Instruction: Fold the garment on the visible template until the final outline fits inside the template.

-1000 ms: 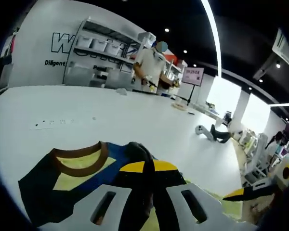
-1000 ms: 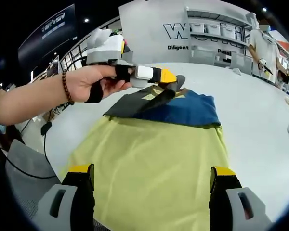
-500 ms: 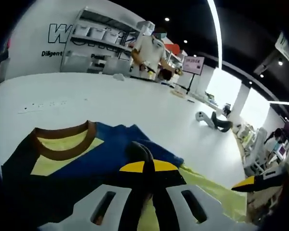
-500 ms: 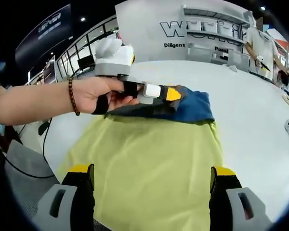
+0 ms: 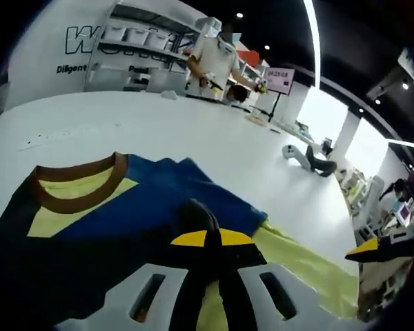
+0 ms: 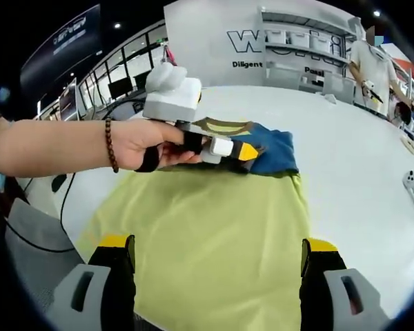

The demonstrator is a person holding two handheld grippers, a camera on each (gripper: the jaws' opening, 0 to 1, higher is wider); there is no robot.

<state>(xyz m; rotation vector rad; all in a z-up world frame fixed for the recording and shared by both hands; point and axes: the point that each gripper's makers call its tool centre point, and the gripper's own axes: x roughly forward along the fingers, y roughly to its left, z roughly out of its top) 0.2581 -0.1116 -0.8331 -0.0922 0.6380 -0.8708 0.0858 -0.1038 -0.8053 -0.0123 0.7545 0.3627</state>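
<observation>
A navy and blue garment (image 5: 145,207) with a brown collar (image 5: 76,200) and a yellow panel lies on the white table (image 5: 159,131). Its near edge overlaps a yellow-green sheet (image 5: 297,265). My left gripper (image 5: 207,231) is shut on a dark fold of the garment. In the right gripper view a hand (image 6: 134,141) holds that left gripper (image 6: 245,150) low over the garment (image 6: 272,155) at the far end of the yellow-green sheet (image 6: 207,234). My right gripper (image 6: 217,255) is open above the sheet's near end, with nothing between its jaws.
A person (image 5: 214,62) stands by shelves at the back. A grey object (image 5: 310,157) lies on the table to the right. The table's left edge drops to a floor with a cable (image 6: 62,186). White tabletop (image 6: 359,152) spreads beyond the garment.
The left gripper has carried the dark fold down and nearer to the right gripper. The garment lies flatter, with more blue showing. The right gripper has stayed put, open.
</observation>
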